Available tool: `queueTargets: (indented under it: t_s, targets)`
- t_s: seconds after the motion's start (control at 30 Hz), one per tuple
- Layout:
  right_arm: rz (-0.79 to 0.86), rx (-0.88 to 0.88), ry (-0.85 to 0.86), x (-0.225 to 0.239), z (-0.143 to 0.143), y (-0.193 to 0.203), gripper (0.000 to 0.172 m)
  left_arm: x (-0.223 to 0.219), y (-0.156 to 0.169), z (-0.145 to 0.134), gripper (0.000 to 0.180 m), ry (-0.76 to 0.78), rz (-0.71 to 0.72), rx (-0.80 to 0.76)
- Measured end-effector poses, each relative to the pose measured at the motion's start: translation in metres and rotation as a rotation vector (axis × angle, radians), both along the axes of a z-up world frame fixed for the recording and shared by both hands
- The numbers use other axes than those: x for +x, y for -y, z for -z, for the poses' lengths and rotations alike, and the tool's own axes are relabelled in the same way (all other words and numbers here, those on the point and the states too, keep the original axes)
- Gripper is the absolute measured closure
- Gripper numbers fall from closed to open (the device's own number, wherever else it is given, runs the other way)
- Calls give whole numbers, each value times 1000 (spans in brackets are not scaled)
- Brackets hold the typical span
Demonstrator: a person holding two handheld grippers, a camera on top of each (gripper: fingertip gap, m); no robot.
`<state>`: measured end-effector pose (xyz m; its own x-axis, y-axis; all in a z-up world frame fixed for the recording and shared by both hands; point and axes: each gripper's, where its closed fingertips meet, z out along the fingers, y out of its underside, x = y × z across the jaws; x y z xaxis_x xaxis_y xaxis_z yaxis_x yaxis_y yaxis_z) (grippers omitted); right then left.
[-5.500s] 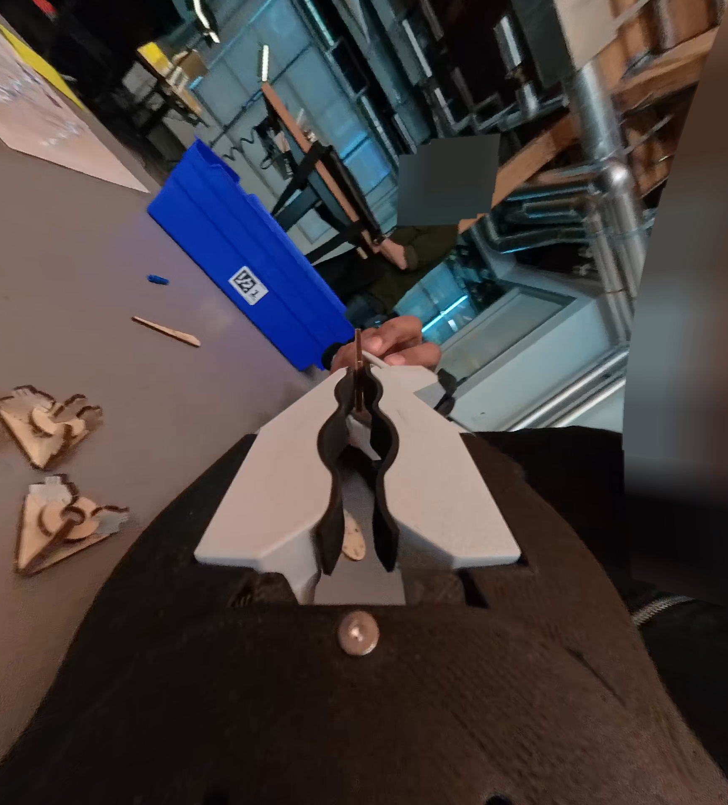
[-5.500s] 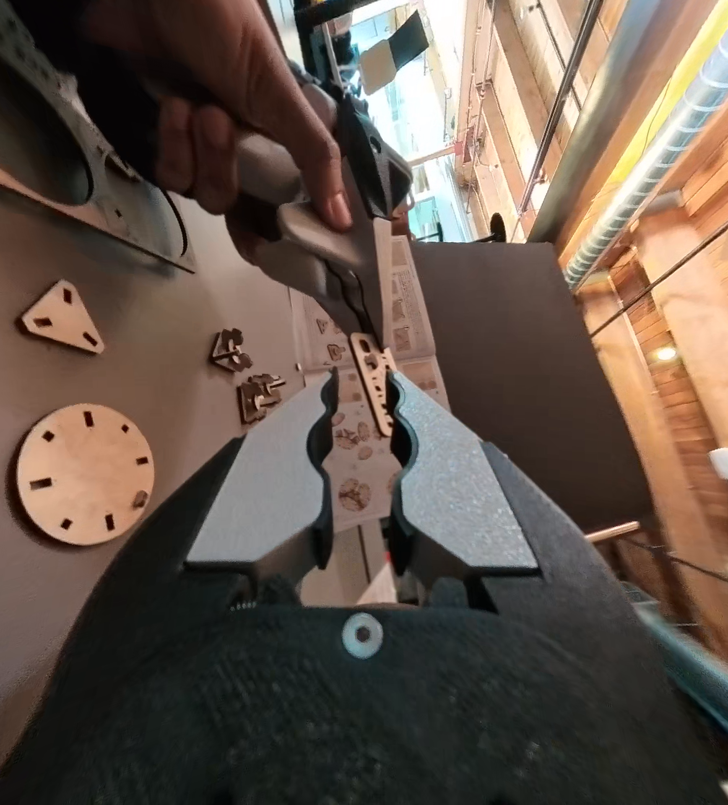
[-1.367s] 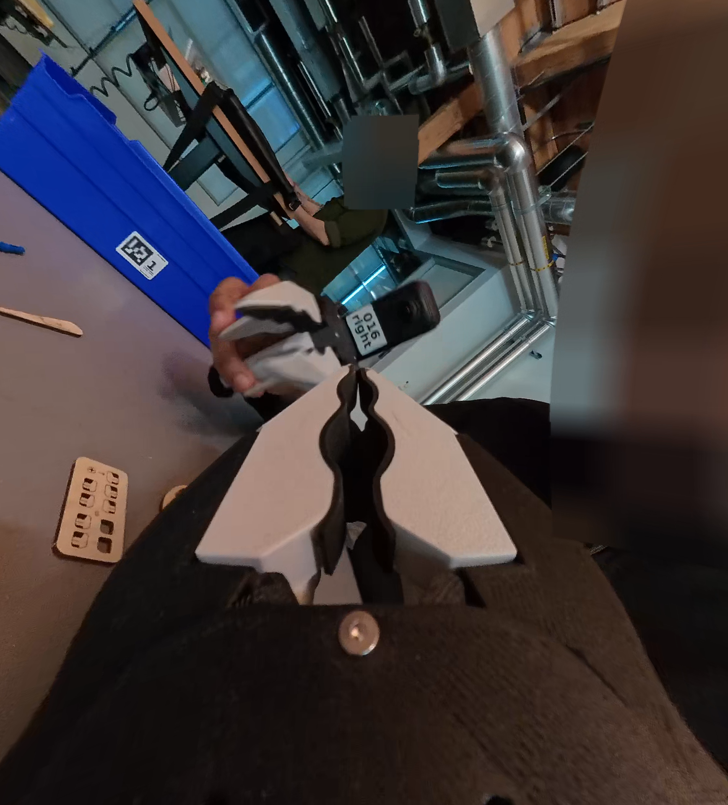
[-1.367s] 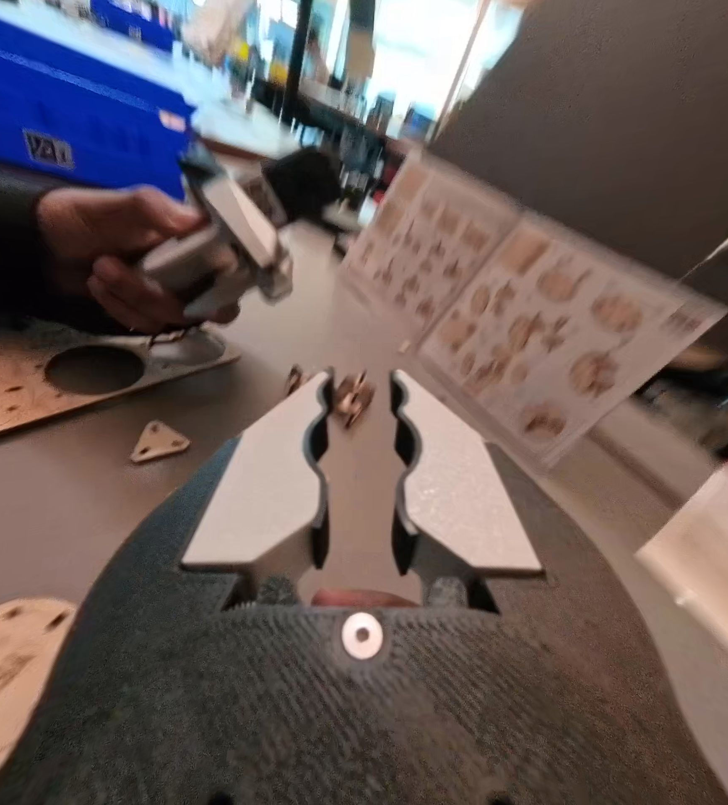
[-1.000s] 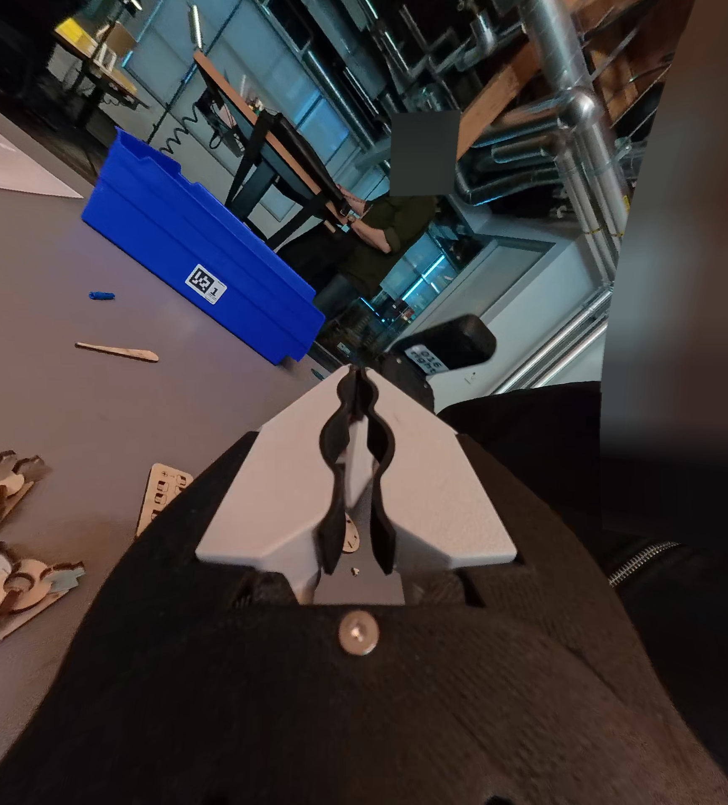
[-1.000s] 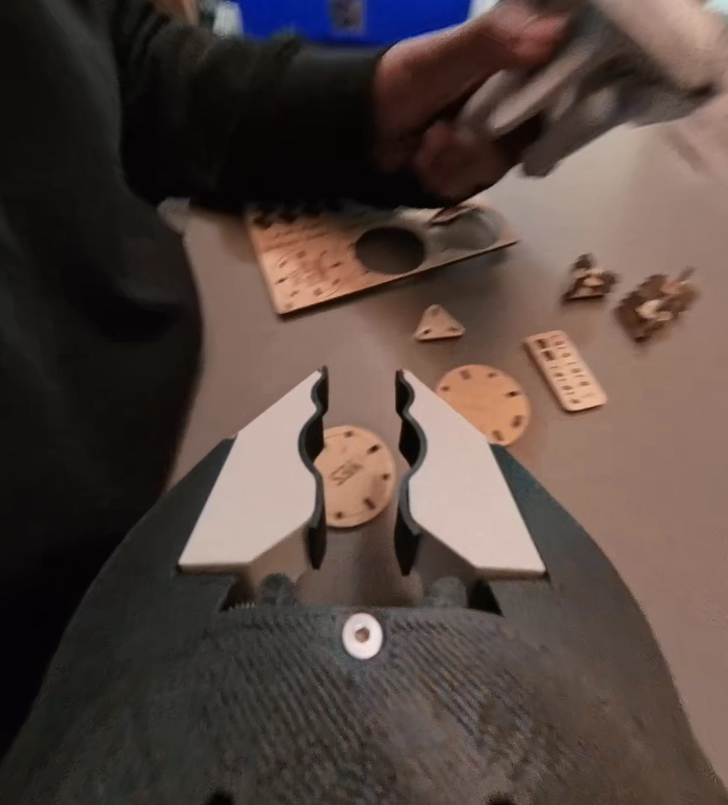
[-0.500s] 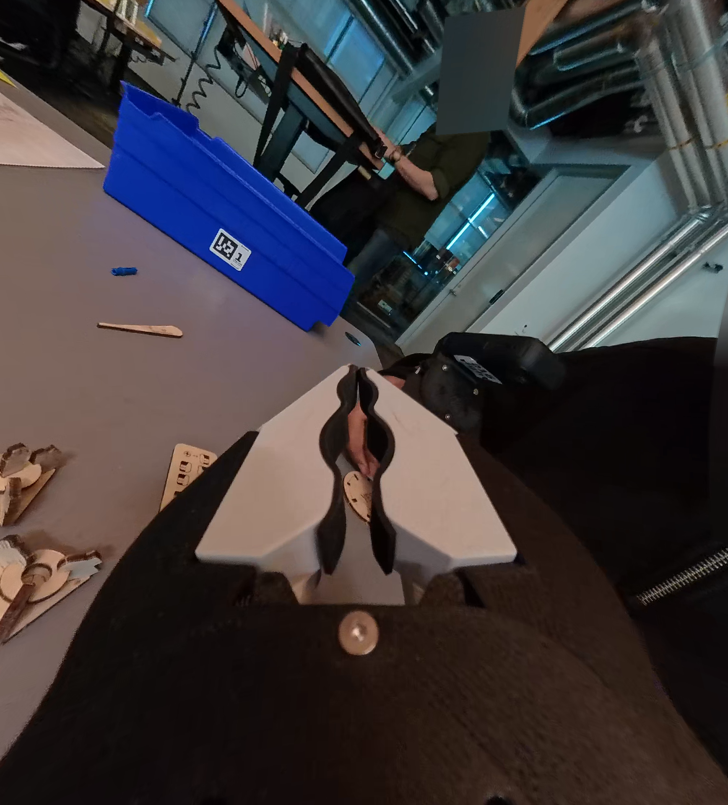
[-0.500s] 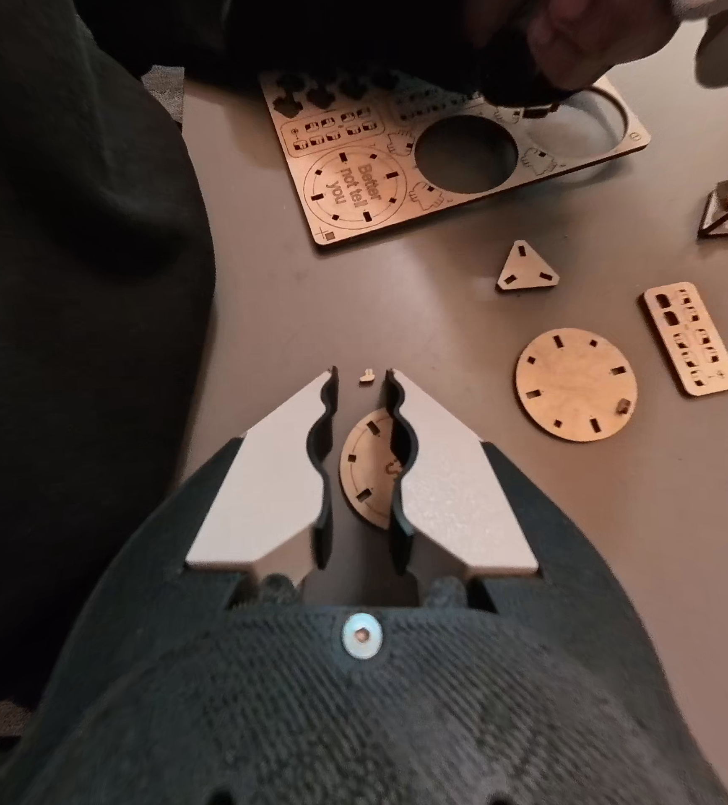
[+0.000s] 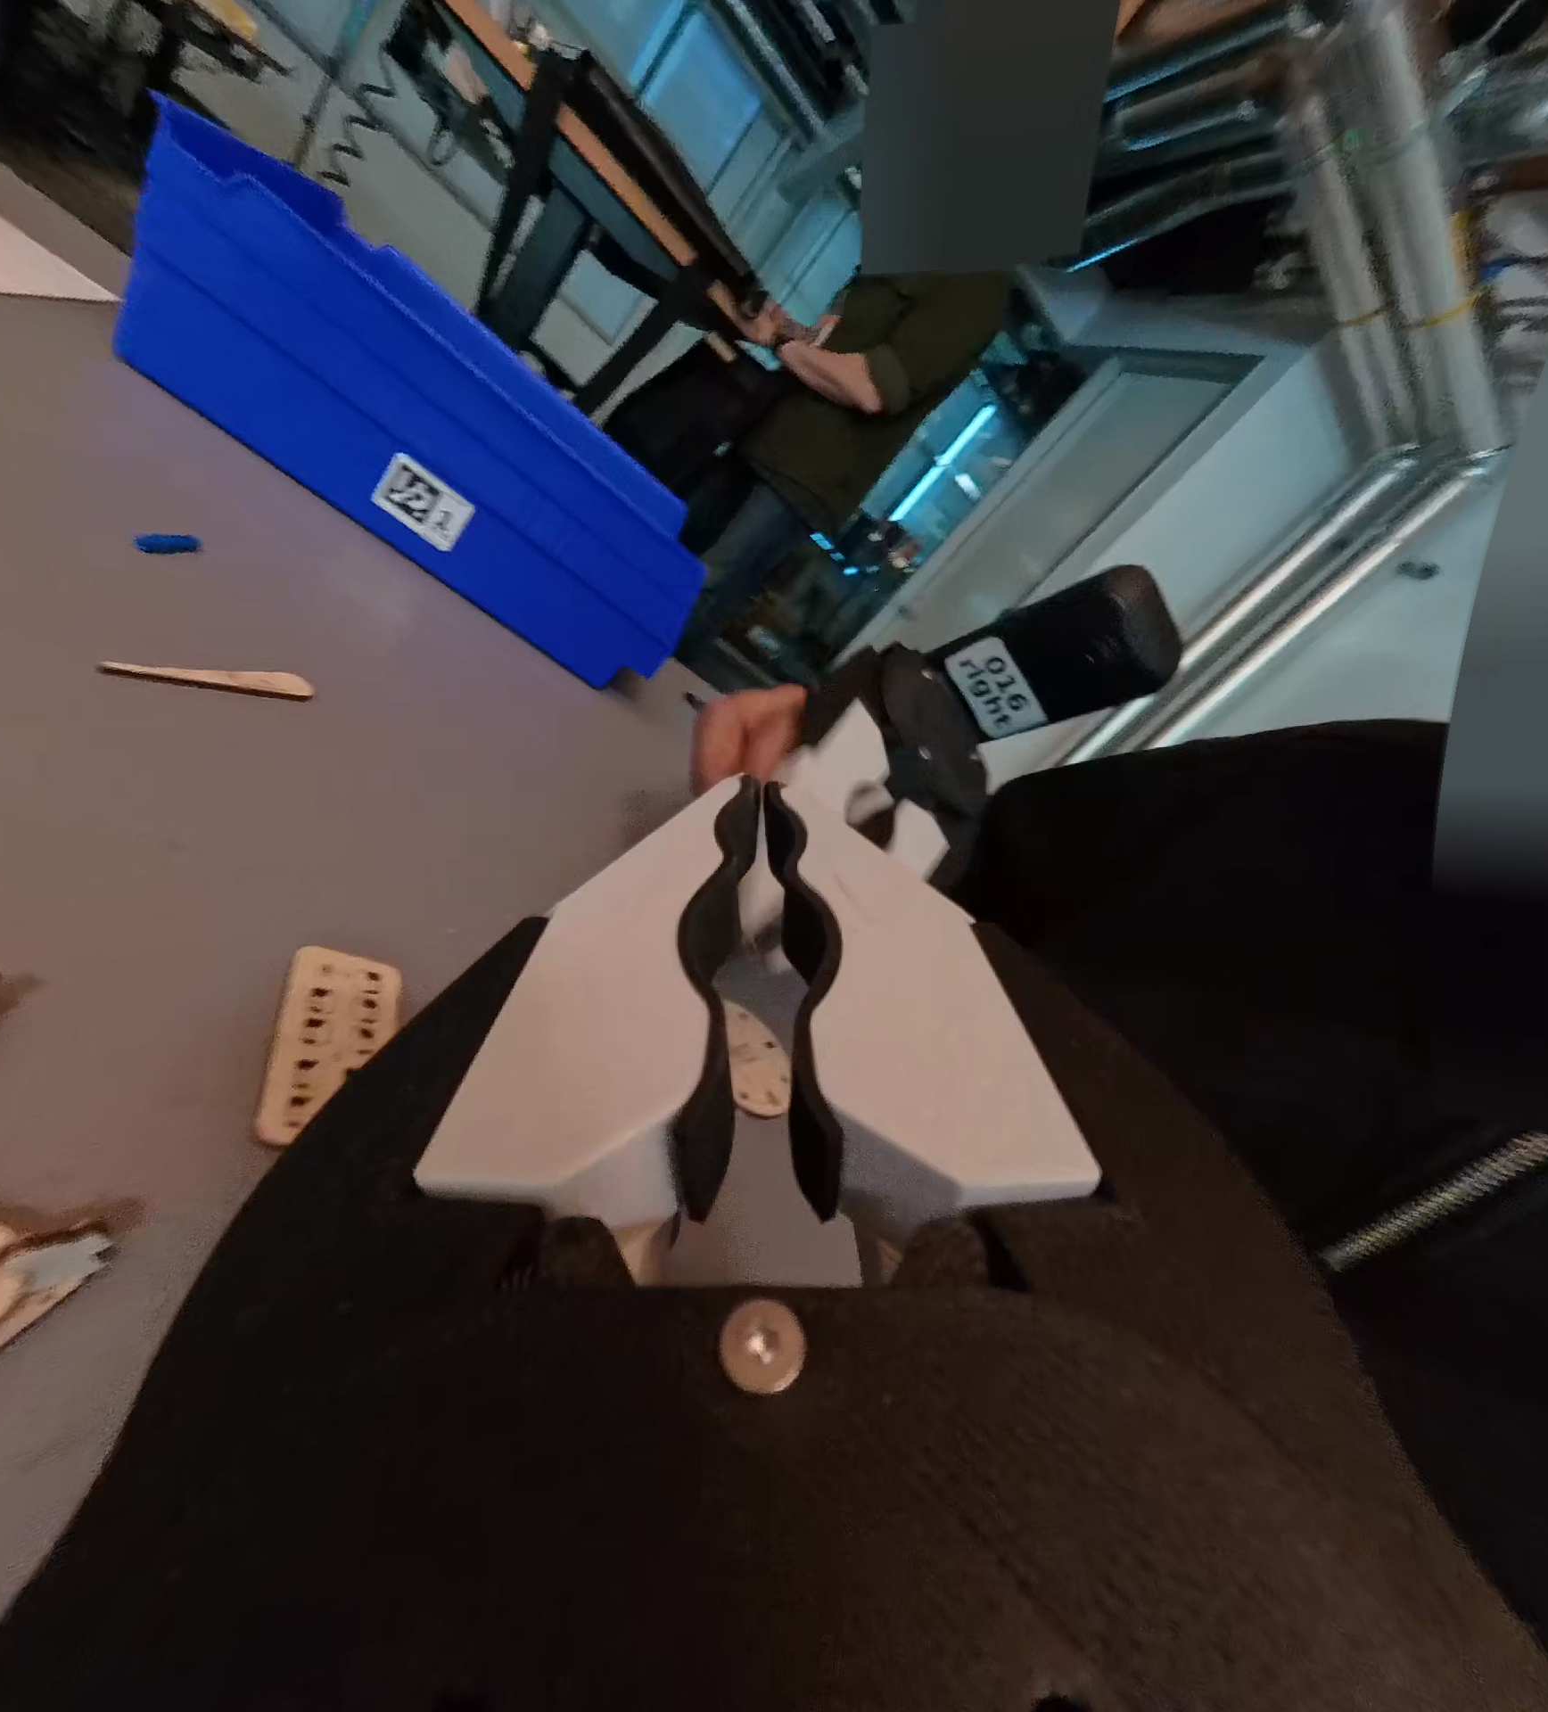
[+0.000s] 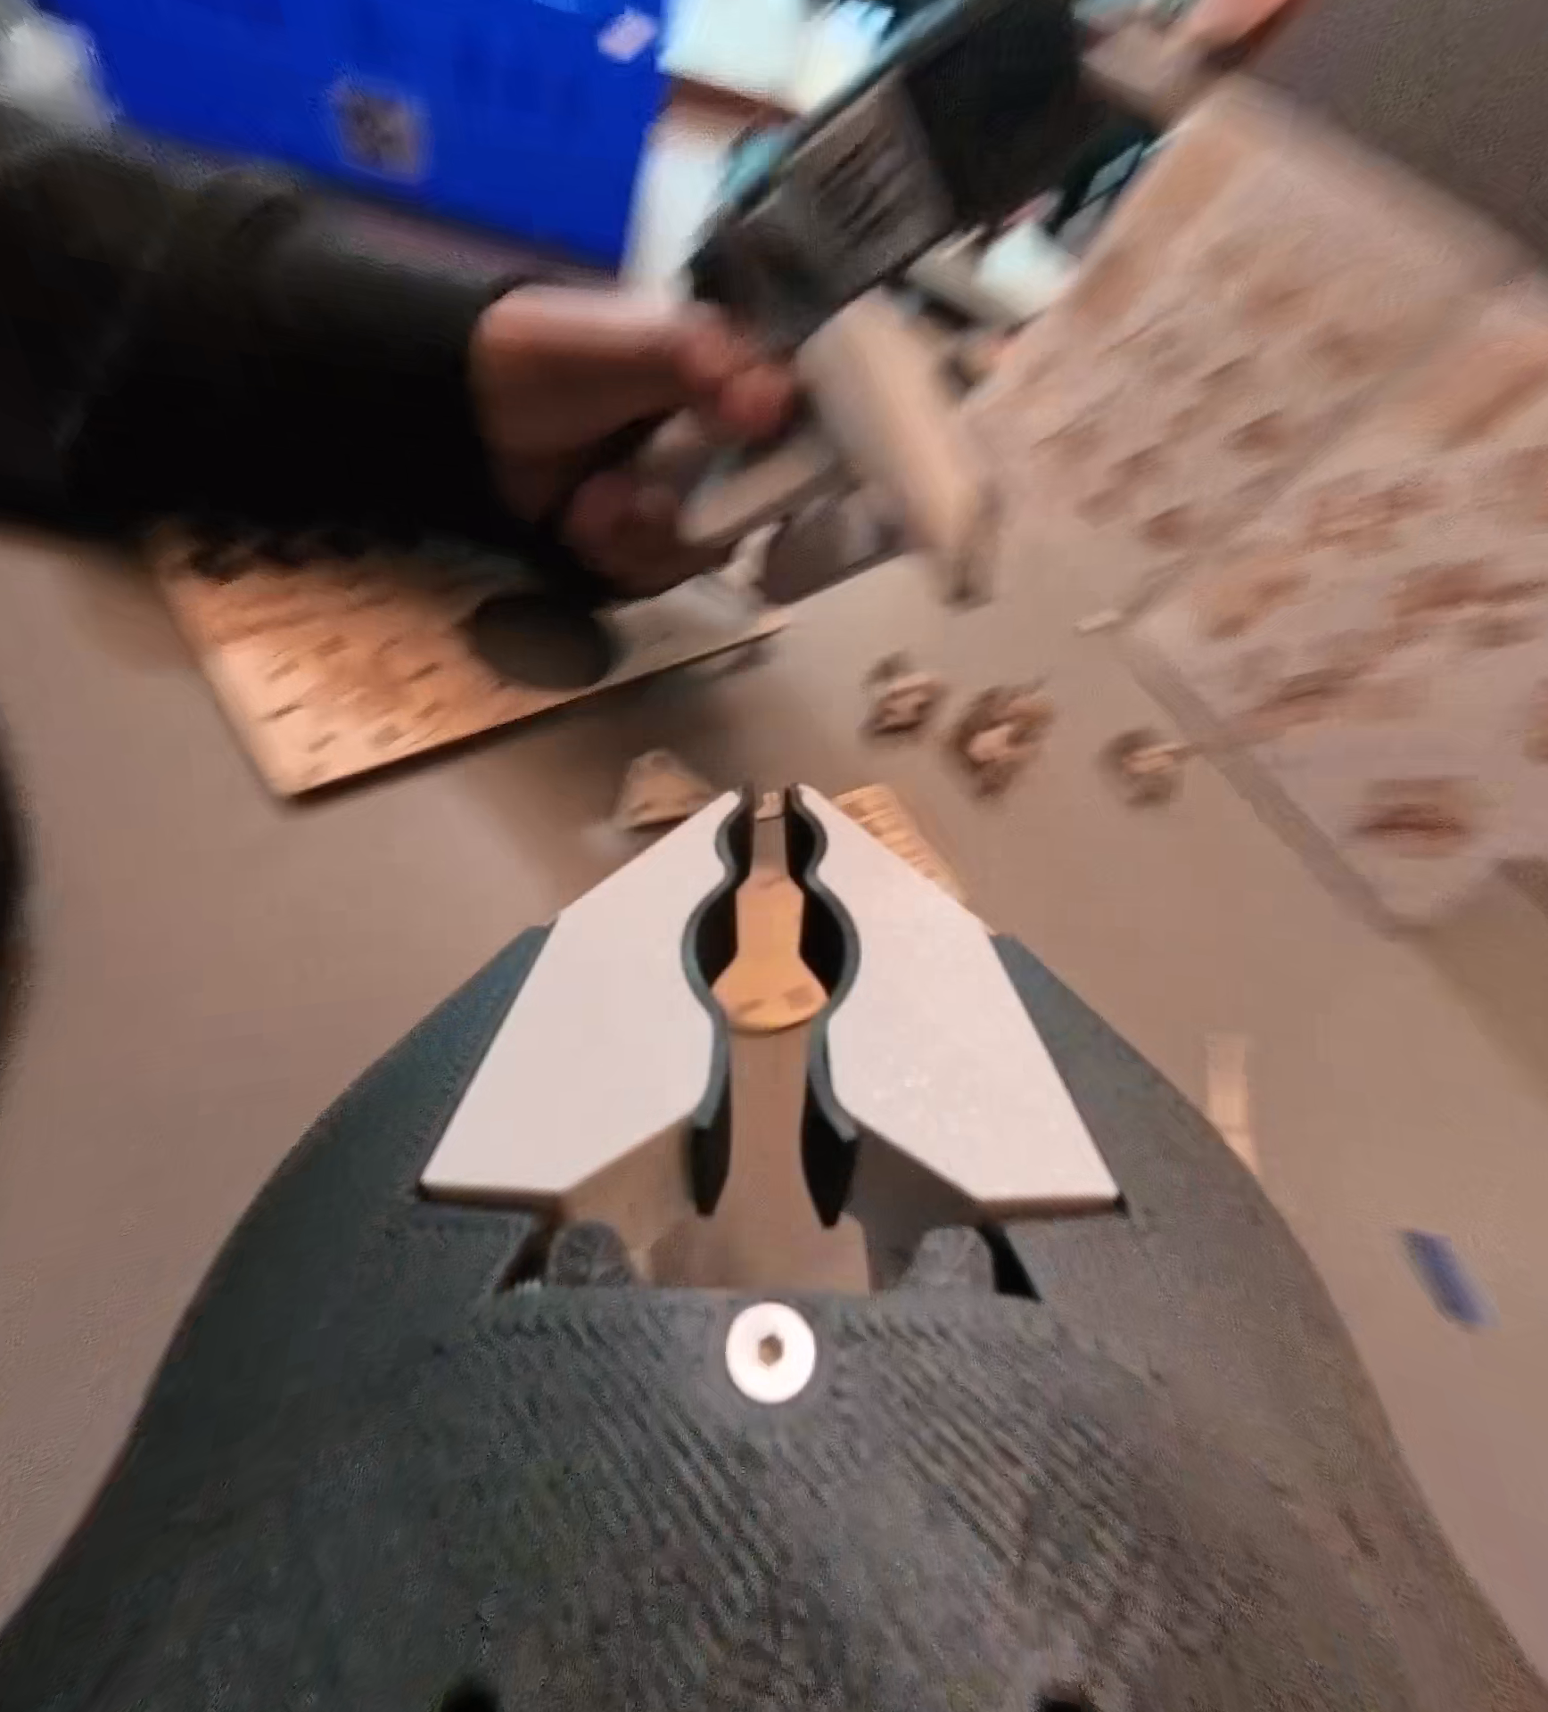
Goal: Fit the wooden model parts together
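My right gripper is shut on a tiny wooden piece pinched at its very fingertips, low over the grey table; the view is blurred. A round wooden disc lies on the table beneath the jaws. My left gripper is shut with its black pads touching and nothing shows between them. It hovers above the table, and a wooden disc shows below through its jaws. The right gripper also shows in the left wrist view, just beyond my left fingertips.
A blue bin, a wooden stick and a slotted wooden plate lie on the left. A wooden sheet with a round hole, a triangle piece, small assemblies and an instruction sheet lie ahead of the right gripper. One gripper's finger ends stand about 5 cm off the other's. My right gripper's tips are some 7 cm from the round wooden disc.
My right jaws closed from wide open onto the tiny piece that lay between the tips, and the view tipped up from the table. My left gripper stayed shut; the thin wooden piece it once held is gone.
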<state>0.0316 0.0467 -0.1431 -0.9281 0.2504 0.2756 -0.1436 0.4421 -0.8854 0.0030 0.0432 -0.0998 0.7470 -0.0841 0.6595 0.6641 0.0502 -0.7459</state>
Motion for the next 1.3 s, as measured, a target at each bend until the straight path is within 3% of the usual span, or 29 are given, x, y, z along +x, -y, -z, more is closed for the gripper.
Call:
queueTargets:
  t_s: [0.13, 0.3, 1.3]
  targets:
    - [148, -141, -259, -32, -41, -7, 168, 5, -2, -4, 178, 107, 78, 87]
    - [146, -113, -418, -29, -39, 9, 168, 6, -1, -9, 173, 192, 118, 164]
    - [108, -155, -429, -20, -47, 13, 168, 11, -3, -5, 180, 263, 167, 159]
